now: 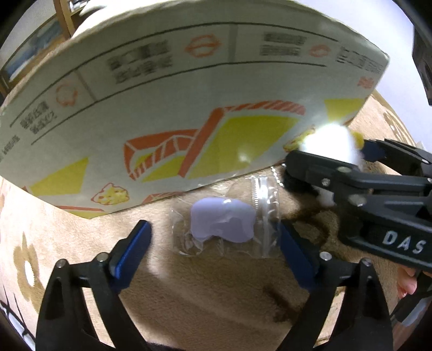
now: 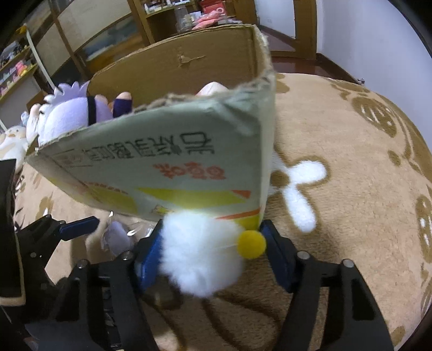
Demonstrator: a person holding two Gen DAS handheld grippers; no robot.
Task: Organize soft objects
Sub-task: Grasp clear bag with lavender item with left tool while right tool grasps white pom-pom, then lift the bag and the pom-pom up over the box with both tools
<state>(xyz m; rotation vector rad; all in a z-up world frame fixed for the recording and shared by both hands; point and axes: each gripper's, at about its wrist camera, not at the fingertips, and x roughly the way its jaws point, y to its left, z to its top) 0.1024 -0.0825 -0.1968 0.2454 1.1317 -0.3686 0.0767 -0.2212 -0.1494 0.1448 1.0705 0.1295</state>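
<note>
A printed cardboard box [image 1: 162,108] stands on the tan carpet; its open top shows in the right wrist view [image 2: 189,75] with a purple plush [image 2: 73,110] inside. A lilac soft piece in a clear plastic bag [image 1: 224,221] lies on the carpet between the fingers of my open left gripper [image 1: 213,248]. My right gripper [image 2: 213,251] is shut on a white fluffy toy with a yellow pompom [image 2: 199,251], held against the box's lower wall. The right gripper [image 1: 332,159] and the toy [image 1: 332,140] also show in the left wrist view.
The tan carpet [image 2: 351,189] with brown and white patterns stretches to the right. A pale plush [image 2: 10,143] lies left of the box. Wooden shelves [image 2: 162,16] stand behind. The left gripper's finger [image 2: 78,226] and the bagged piece [image 2: 116,237] show at left.
</note>
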